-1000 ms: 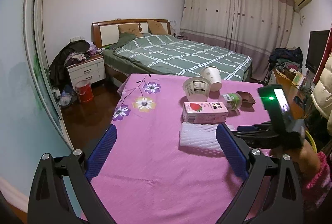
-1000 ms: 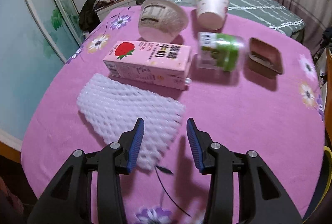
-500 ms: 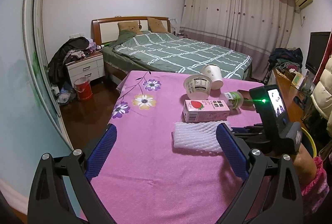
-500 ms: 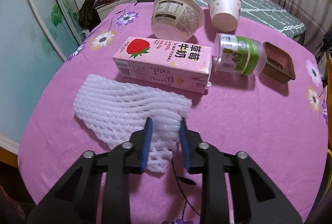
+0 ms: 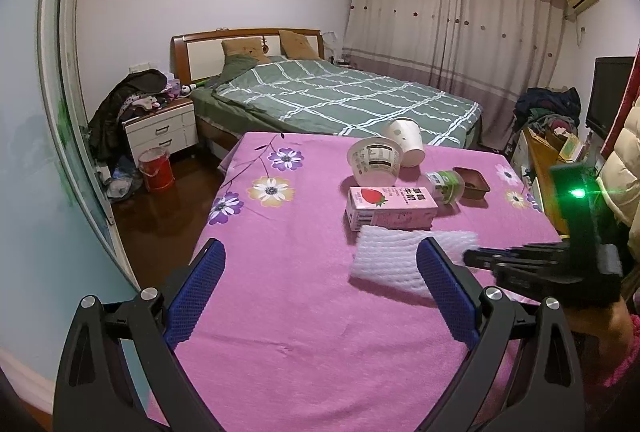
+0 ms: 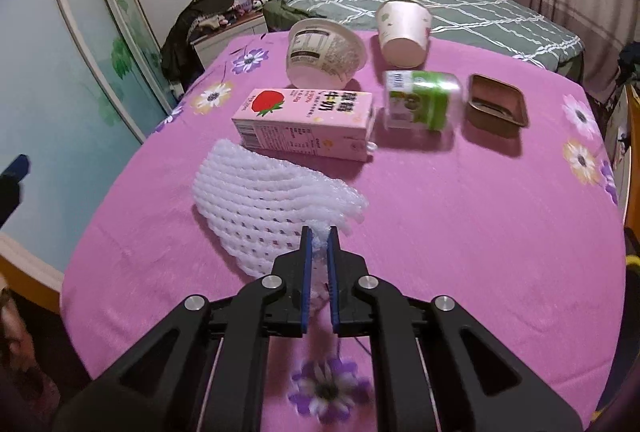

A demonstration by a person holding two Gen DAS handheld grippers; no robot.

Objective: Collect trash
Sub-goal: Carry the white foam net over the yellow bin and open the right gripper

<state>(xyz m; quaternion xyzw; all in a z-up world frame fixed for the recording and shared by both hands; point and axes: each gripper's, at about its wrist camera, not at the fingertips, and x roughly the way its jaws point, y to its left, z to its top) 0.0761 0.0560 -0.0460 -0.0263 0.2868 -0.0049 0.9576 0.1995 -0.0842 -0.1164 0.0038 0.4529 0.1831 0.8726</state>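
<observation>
A white foam net [image 6: 272, 203] lies on the pink flowered tablecloth [image 6: 460, 232]. My right gripper [image 6: 319, 232] is closing its jaws tight, and the blue pads pinch the net's near corner, which rises off the cloth. The left wrist view has the net [image 5: 388, 256] blurred and the right gripper [image 5: 472, 258] at its right end. Behind the net lie a pink strawberry milk carton [image 6: 308, 119], a tipped plastic tub [image 6: 324, 55], a paper cup [image 6: 404, 31], a green-labelled bottle [image 6: 420, 103] and a brown tray [image 6: 496, 105]. My left gripper [image 5: 320, 244] hangs open over the table's near side with nothing in it.
A bed with a green checked cover [image 5: 344, 95] stands beyond the table. Left of the table are a nightstand [image 5: 160, 129] piled with clothes and a red bucket [image 5: 156, 173] on the dark floor. A person's pink sleeve [image 5: 616, 352] shows at the right.
My right gripper's jaws went from wide open to pinched on the foam net's corner, and the net's near end has lifted. The left gripper stayed where it was.
</observation>
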